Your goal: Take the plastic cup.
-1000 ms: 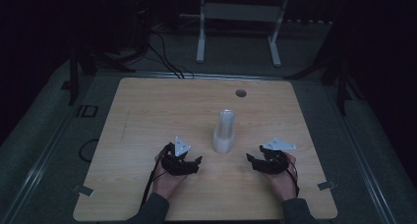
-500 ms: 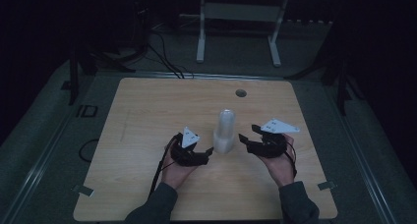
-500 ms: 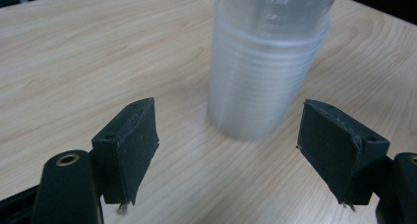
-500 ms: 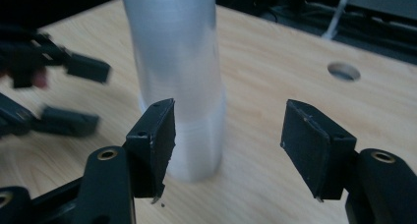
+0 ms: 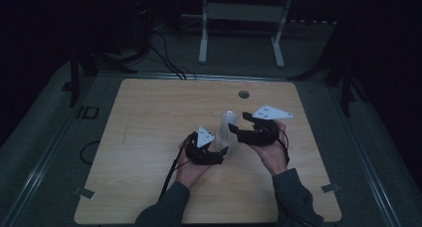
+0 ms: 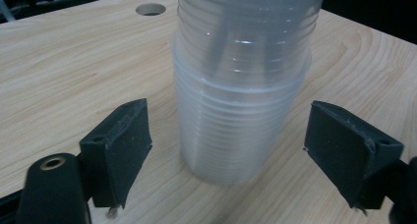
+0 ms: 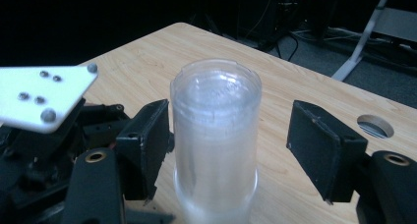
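Observation:
A stack of clear plastic cups (image 5: 226,129) stands upside down near the middle of the wooden table (image 5: 149,117). My left gripper (image 5: 222,151) is low at the stack's base, open. In the left gripper view its gripper (image 6: 231,150) straddles the stack's lower part (image 6: 236,111), with a small gap on each side. My right gripper (image 5: 234,131) comes in from the right, higher up, and is open. In the right gripper view that gripper (image 7: 236,145) brackets the stack's upper part (image 7: 216,135); the left finger (image 7: 147,140) is very close to the cup wall.
A round hole (image 5: 243,94) is in the table behind the stack. Past the far edge stand a white frame (image 5: 239,13) and floor cables (image 5: 169,62). The left gripper's grey plate (image 7: 44,96) lies close beside the right gripper.
Both grippers have moved inward from the near table area to the cup stack. The left one now straddles its base, and the right one has risen to its upper part.

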Motion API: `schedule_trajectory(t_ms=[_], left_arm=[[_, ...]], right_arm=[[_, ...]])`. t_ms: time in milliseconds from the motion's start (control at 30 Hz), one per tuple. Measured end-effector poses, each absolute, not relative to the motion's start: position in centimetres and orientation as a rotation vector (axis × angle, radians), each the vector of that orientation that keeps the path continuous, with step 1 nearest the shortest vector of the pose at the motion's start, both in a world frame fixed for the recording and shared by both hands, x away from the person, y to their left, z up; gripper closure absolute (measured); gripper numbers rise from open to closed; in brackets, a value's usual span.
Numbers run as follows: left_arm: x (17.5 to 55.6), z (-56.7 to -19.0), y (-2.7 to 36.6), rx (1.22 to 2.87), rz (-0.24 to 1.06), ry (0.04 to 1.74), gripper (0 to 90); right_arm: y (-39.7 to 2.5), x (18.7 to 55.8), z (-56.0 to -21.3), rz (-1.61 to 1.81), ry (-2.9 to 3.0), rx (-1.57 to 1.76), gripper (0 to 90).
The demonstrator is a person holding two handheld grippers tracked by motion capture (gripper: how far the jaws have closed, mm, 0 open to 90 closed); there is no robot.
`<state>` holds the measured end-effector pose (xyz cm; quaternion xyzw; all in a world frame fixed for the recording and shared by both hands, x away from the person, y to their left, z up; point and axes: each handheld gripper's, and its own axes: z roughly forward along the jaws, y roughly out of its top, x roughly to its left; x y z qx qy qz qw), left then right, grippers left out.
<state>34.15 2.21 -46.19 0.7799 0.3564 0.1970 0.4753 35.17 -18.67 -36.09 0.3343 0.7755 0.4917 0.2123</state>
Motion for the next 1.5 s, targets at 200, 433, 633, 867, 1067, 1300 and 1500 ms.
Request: schedule_trajectory(t_ms=[200,433,633,867,1067,1300,1500], left_arm=[[34.7,-46.4,1.5,1.921,0.458,0.877,14.5],[35.2,-46.4,1.3,1.897,0.446,0.872,14.5],[35.5,-46.3,1.0,1.870,0.459,0.860,14.5],[36.0,-46.5,0.5,1.860,0.492,0.846,16.7],[36.0,-46.5,0.4,1.864,0.504,0.833,20.8],[36.0,-46.6,0.4,1.865,0.502,0.827,20.9],[36.0,-46.7,0.3,1.872,0.499,0.827,20.9]], right_arm=[[-17.2,36.4,-36.4,1.352,2.179,0.926,31.5],[-16.2,37.5,-36.9,1.352,2.201,0.948,36.8],[-15.9,37.5,-37.0,1.367,2.197,0.946,39.4],[-16.0,37.5,-37.0,1.385,2.195,0.956,39.5],[-15.9,37.5,-36.9,1.393,2.196,0.955,39.4],[-16.1,37.4,-36.5,1.414,2.174,0.956,39.7],[-16.3,37.3,-35.5,1.456,2.144,0.953,40.7]])
